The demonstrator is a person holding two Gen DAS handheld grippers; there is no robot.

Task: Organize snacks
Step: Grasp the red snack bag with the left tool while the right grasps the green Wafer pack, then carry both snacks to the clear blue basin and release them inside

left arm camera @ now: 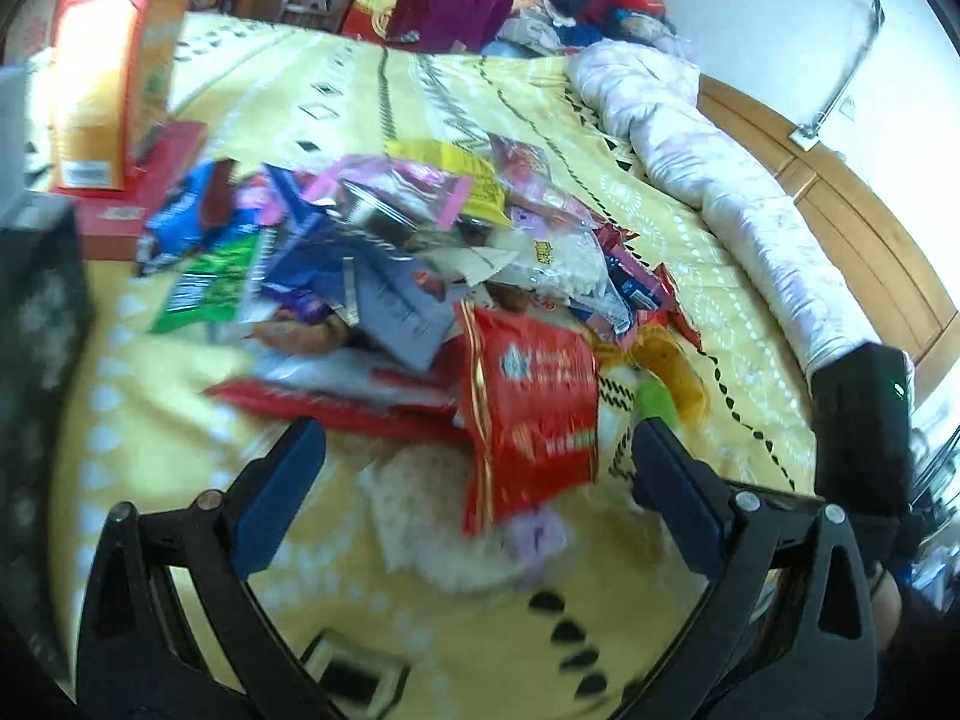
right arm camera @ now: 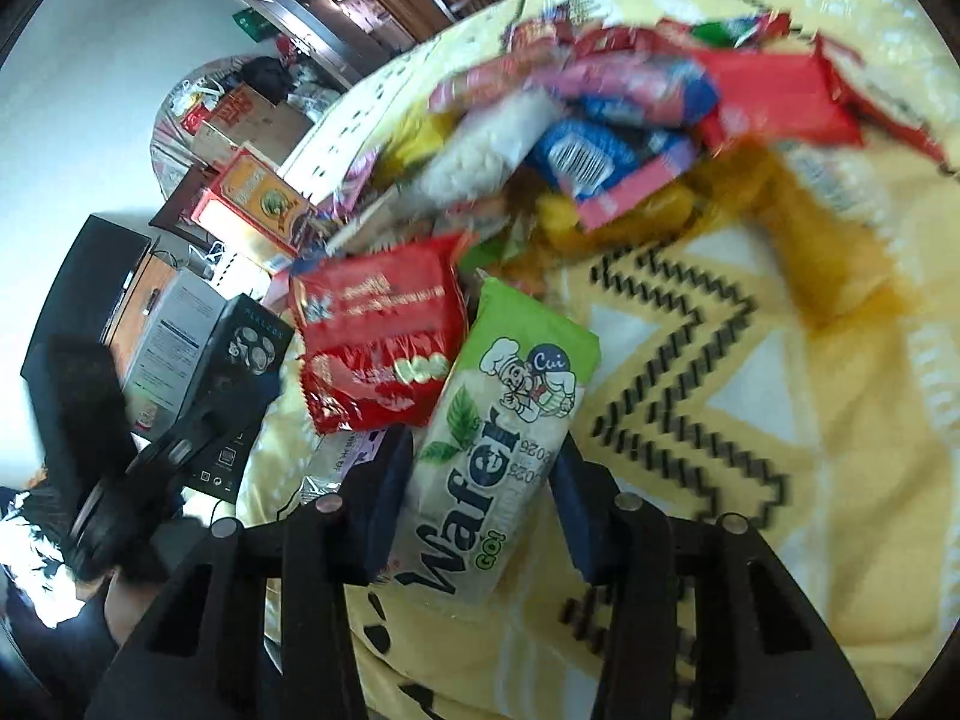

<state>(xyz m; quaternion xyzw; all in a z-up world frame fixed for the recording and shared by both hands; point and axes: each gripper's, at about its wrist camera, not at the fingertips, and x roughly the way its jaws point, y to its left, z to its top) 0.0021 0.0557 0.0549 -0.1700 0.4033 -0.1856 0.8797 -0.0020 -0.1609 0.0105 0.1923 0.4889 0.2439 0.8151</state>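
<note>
Left wrist view: left tool (left arm camera: pixel 474 450) open, nothing between its blue pads, above a red packet (left arm camera: pixel 534 402) at the near edge of the snack pile (left arm camera: pixel 384 252) on the yellow bed (left arm camera: pixel 180 432).
Right wrist view: right tool (right arm camera: pixel 480 480) closed on a green wafer pack (right arm camera: pixel 504 432), pads pressing both its sides; red packet just left of it.

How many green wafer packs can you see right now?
1. The green wafer pack sits between the right claw's fingers, beside the red snack bag on the yellow bedspread. Others may be buried in the pile.
</note>
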